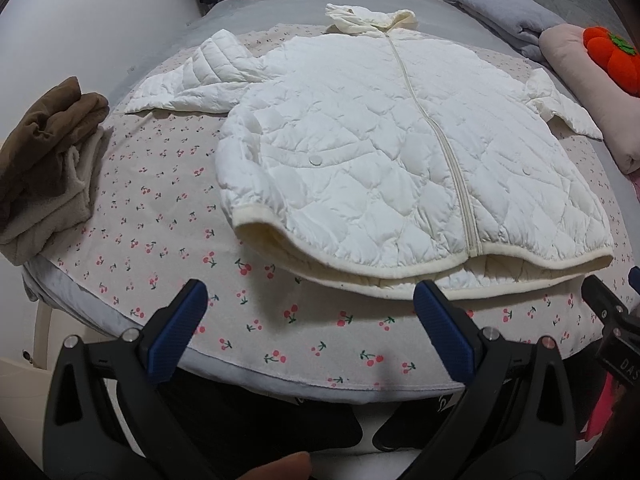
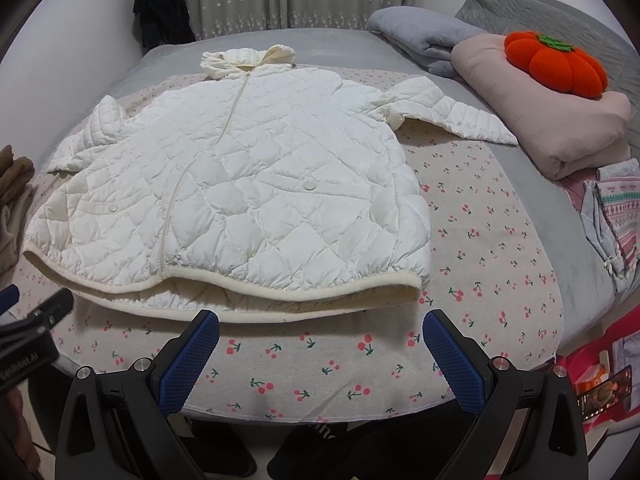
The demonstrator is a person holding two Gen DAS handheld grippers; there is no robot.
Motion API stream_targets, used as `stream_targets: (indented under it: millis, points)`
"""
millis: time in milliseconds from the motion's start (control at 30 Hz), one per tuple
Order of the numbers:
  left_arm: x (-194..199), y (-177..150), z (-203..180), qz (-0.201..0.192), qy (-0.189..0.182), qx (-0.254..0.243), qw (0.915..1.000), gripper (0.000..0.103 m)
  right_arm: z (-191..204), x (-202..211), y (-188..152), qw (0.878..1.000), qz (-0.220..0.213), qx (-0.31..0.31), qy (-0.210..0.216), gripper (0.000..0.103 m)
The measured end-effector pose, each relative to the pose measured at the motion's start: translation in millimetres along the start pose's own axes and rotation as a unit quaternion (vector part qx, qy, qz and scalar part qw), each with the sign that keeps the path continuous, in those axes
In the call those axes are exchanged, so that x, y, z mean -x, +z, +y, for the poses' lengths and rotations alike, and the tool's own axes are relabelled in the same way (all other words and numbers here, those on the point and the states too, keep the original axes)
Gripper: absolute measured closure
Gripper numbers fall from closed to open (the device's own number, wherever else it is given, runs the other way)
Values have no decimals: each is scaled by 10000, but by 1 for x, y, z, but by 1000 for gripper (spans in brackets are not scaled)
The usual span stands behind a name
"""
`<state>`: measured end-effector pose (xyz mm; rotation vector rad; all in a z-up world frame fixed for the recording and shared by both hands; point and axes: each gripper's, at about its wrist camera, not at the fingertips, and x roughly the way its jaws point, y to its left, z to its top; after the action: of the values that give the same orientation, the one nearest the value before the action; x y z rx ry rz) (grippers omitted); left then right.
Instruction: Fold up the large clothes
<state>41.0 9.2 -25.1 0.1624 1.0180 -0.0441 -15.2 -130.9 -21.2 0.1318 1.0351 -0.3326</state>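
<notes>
A white quilted hooded jacket (image 1: 380, 148) (image 2: 240, 192) lies flat on the cherry-print sheet (image 1: 168, 216) (image 2: 488, 240), zipped, front up, hood at the far end, both sleeves spread sideways. Its cream hem faces me. My left gripper (image 1: 310, 304) hovers open just short of the hem, near the bed's front edge, with nothing between its blue pads. My right gripper (image 2: 322, 334) is open too, close to the hem's right half, empty. In each wrist view, part of the other gripper shows at the frame's side.
A brown and beige folded garment (image 1: 48, 168) sits at the bed's left edge. Grey blanket (image 2: 420, 36), pink folded quilt (image 2: 560, 120) with an orange pumpkin cushion (image 2: 556, 64) and a patterned cloth (image 2: 616, 220) line the right side. Curtains hang behind. A person's thumb (image 1: 276, 468) shows below.
</notes>
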Motion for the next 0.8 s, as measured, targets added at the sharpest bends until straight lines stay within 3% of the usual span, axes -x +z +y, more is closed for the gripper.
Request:
stream_targets:
  millis: [167, 300, 433, 567, 667, 733, 800]
  points:
    - [-9, 20, 18, -93, 140, -30, 9999, 1, -9, -10, 9, 9999, 2, 106, -119, 0]
    - [-29, 37, 42, 8, -115, 174, 9998, 1, -26, -18, 23, 9998, 18, 9, -180, 0]
    - [-58, 41, 55, 176, 39, 148, 9997, 1, -37, -31, 38, 9998, -15, 84, -193, 0]
    - [-96, 34, 72, 506, -43, 319, 9982, 1, -55, -71, 43, 9984, 460, -200, 241, 0]
    - [-121, 17, 84, 694, -312, 505, 9958, 0, -64, -102, 34, 9952, 885, -328, 254, 0]
    - [-129, 5, 94, 579, -624, 829, 9929, 0, -69, -115, 25, 9930, 1050, -406, 361, 0]
    - [-128, -2, 97, 334, -745, 852, 9930, 0, -76, -122, 18, 9906, 1078, -602, 582, 0]
